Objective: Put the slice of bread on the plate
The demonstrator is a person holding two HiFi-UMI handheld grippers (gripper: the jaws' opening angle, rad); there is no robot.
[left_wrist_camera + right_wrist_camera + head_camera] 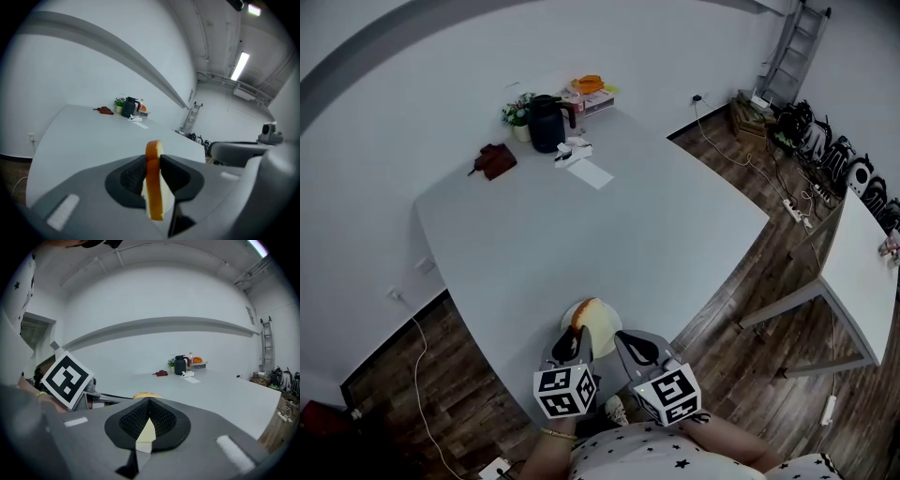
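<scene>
Bread slice (153, 187), golden-crusted, stands clamped in ribbed left claw (152, 157).

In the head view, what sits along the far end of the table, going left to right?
Dark red pouch → small plant → black jug → orange item

At the far end of the grey desk (581, 244), toward eleven o'clock in the head view, a dark jug (547, 123) stands just beside a small potted plant (518, 114), with a reddish-brown pouch (494, 160) at its eight o'clock, a white paper sheet (590, 173) at its five o'clock, and a ladder (794, 47) leaning toward two o'clock.
</scene>
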